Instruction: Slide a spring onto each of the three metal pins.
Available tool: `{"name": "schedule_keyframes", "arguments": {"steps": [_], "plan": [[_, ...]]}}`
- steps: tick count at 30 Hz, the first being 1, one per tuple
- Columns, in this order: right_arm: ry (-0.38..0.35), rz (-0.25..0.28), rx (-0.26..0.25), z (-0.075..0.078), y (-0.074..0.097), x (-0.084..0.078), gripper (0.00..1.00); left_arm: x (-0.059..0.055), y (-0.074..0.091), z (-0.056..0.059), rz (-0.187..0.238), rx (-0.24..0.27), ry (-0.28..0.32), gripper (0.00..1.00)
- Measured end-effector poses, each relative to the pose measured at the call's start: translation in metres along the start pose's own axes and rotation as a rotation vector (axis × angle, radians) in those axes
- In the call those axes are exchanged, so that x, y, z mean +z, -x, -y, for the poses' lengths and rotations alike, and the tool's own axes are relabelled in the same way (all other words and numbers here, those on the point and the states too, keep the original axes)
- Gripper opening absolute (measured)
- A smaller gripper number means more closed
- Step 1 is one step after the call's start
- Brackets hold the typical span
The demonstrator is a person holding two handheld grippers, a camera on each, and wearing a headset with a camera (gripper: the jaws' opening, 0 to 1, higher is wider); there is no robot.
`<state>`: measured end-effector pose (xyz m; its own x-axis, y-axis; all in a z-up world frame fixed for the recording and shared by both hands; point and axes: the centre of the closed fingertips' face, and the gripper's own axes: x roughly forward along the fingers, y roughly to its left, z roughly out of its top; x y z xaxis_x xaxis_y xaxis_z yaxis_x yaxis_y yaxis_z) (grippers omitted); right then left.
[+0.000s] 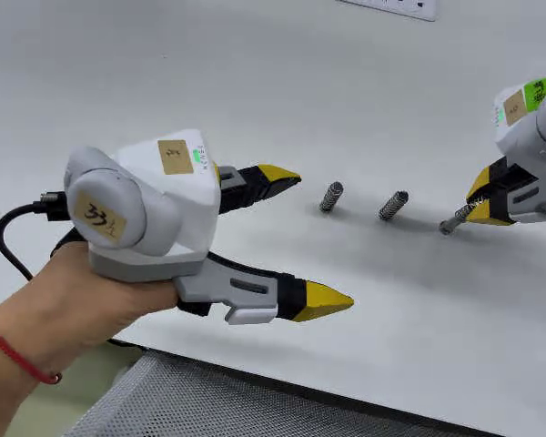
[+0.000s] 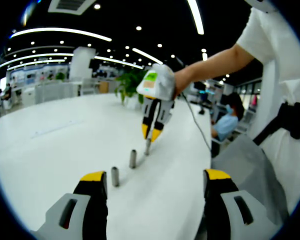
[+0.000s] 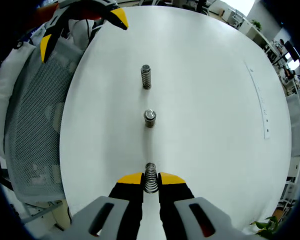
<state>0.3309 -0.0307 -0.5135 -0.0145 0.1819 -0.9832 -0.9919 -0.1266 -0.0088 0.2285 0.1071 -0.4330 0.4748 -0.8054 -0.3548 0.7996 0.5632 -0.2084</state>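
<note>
The right gripper (image 3: pixel 150 178) pinches the rightmost spring (image 3: pixel 150 169) on a white table (image 1: pixel 255 73); the left gripper (image 1: pixel 323 237) hovers near-left, jaws spread wide.

white-and-grey right gripper (image 1: pixel 478 202): cut off at 3 o'clock edge | coiled steel spring (image 3: pixel 150 175): foot hidden between jaws, 6 o'clock

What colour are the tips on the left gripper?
Yellow, with black behind them; the left gripper shows this best in the head view.
</note>
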Motion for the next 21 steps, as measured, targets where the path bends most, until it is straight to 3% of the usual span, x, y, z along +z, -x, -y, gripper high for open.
{"name": "schedule_keyframes", "arguments": {"steps": [21], "plan": [[-0.005,-0.009,-0.002,-0.009,-0.019,0.002,0.12,-0.003,0.002,-0.004,0.001,0.013,0.01,0.79]]}}
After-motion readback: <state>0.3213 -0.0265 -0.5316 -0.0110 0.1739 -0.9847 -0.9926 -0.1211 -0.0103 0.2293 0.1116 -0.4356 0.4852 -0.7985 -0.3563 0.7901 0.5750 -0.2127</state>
